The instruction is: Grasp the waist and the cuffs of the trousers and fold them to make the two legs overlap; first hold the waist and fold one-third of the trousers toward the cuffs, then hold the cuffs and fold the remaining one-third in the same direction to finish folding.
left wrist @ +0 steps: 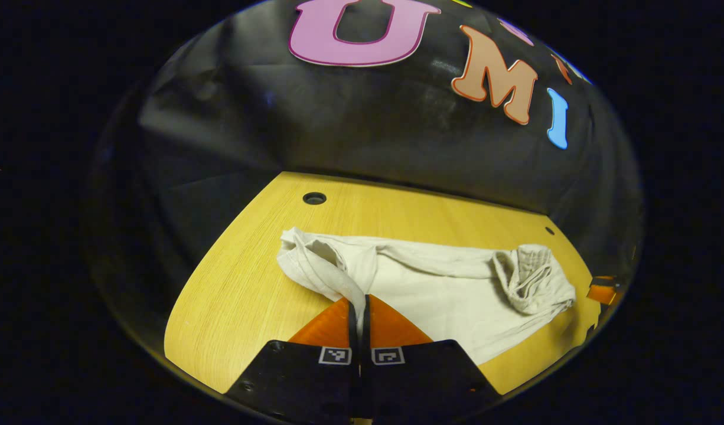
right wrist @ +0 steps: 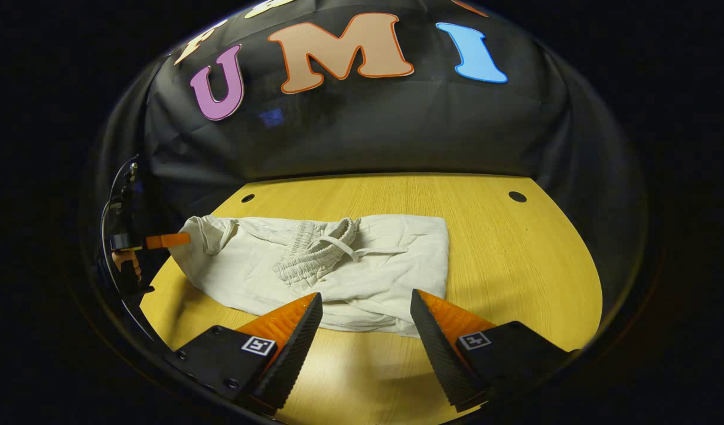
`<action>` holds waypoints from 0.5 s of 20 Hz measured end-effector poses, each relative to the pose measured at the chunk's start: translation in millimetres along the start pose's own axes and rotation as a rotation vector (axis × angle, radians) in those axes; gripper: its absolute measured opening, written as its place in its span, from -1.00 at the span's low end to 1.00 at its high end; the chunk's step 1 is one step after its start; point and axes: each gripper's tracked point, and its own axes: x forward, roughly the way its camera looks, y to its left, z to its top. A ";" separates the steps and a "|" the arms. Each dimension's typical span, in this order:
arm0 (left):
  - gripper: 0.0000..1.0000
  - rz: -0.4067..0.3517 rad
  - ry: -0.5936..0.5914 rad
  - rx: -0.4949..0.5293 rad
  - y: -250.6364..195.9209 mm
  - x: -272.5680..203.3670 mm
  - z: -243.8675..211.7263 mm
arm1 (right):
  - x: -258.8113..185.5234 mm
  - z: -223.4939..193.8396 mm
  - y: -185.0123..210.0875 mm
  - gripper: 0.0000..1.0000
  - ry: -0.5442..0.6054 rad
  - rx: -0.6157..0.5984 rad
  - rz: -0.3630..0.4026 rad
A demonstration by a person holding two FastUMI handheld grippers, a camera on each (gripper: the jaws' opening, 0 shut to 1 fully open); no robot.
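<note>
The pale cream cotton trousers (right wrist: 338, 265) lie partly folded on the light wooden desk (right wrist: 515, 265), spread across its middle. In the right gripper view the gathered elastic waist (right wrist: 318, 251) with its drawstring rests on top of the cloth near the middle of the bundle, and the right-hand edge of the fabric forms a fairly straight fold. The near edge of the trousers is rumpled and lies just beyond the tips of the right gripper (right wrist: 365, 313), whose jaws stand wide apart with bare desk between them, touching nothing.

In the left gripper view the left gripper (left wrist: 358, 310) has its jaws pressed together on a pinch of the trousers' cloth at the cuff end (left wrist: 315, 260); a ridge of fabric rises from the desk into the jaws (the cloth there is lifted slightly, the rest lying flat). The bunched waist (left wrist: 530, 277) sits at the far right of that view.

The left gripper, with the hand holding it (right wrist: 126, 262), also appears at the left edge of the right gripper view, right at the left end of the trousers. Round holes (right wrist: 517, 196) mark the desk's far corners.
</note>
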 end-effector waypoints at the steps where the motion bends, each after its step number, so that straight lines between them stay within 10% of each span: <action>1: -1.00 -0.032 -0.030 -0.035 -20.7 -3.3 15.4 | -4.8 0.4 -7.2 0.92 -0.005 0.004 0.002; 10: -1.00 -0.151 -0.107 -0.051 -137.5 -2.0 61.4 | -40.7 -5.7 -53.7 0.92 -0.040 0.075 -0.001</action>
